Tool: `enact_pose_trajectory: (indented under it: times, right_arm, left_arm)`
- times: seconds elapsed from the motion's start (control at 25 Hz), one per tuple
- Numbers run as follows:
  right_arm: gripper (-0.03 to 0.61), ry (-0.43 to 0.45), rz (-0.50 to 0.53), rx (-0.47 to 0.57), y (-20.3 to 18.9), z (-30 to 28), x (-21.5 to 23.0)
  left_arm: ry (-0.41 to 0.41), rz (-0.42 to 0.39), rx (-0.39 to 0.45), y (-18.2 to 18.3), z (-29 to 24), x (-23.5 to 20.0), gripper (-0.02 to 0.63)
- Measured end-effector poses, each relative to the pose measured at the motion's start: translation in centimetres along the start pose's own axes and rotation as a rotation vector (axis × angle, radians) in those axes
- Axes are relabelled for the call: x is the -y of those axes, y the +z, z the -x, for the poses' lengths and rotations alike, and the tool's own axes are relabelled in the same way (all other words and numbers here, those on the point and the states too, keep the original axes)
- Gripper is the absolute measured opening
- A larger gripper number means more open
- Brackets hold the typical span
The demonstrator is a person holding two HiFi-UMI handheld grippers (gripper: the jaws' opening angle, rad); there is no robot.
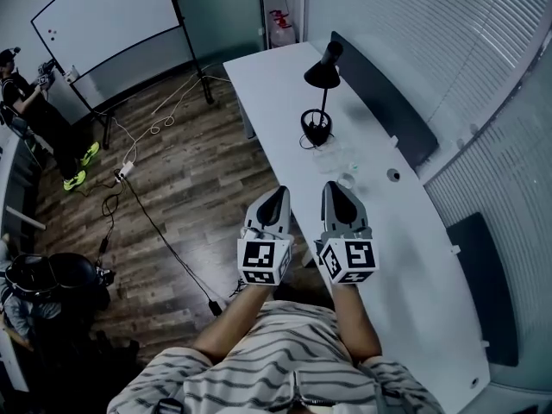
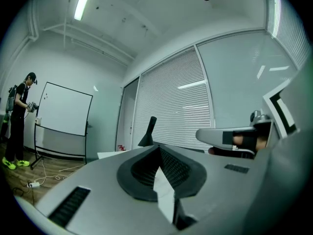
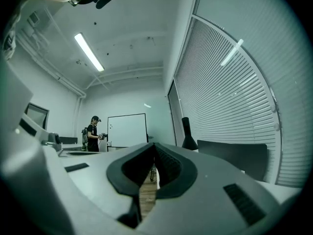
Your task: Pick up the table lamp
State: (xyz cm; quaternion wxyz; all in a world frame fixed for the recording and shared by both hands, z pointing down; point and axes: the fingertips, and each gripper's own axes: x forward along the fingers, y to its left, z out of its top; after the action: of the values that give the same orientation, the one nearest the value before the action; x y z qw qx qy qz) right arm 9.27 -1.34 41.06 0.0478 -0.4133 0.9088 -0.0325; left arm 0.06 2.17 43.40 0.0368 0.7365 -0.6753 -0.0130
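A black table lamp [image 1: 321,102] stands on the long white table [image 1: 414,266], with its cone shade up and its round base beyond a crumpled clear wrapper [image 1: 335,157]. My two grippers hover side by side near the table's front edge, short of the lamp. The left gripper [image 1: 278,195] is over the table's left rim and the right gripper [image 1: 335,188] is over the tabletop. Both are shut with nothing in them. The lamp's shade [image 2: 148,132] rises above the left gripper [image 2: 157,149] in its own view. It also rises to the right of the right gripper [image 3: 154,146], as the lamp [image 3: 188,134].
A black panel [image 1: 384,102] runs along the table's far side below slatted blinds. A cable grommet [image 1: 393,175] sits right of the wrapper. On the wood floor are cables [image 1: 129,188], a whiteboard on a stand [image 1: 112,15] and a standing person [image 1: 30,93]. Another person [image 1: 43,287] is at lower left.
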Motion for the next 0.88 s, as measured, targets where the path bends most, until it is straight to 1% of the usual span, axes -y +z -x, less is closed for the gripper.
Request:
enact_pose_trajectory:
  times: [0.16,0.36,0.68,0.88]
  right_arm:
    - [0.012,-0.022,0.011,0.009,-0.4,-3.9,-0.1]
    - [0.012,-0.044,0.013,0.002,-0.3,-8.7,-0.2]
    - [0.012,-0.125,0.008,-0.013,-0.3,-14.9,1.5]
    - [0.012,-0.182,0.011,-0.024,-0.1,-18.4,1.0]
  left_arm:
    - [0.003,0.012,0.005,0.2,-2.5,-3.4,0.008]
    - [-0.015,0.019,-0.001,1.0,-6.0,-7.0,0.008]
    - [-0.066,0.019,-0.016,2.2,-12.1,-11.5,0.007]
    - [-0.116,0.024,-0.009,3.7,-14.3,-14.5,0.008]
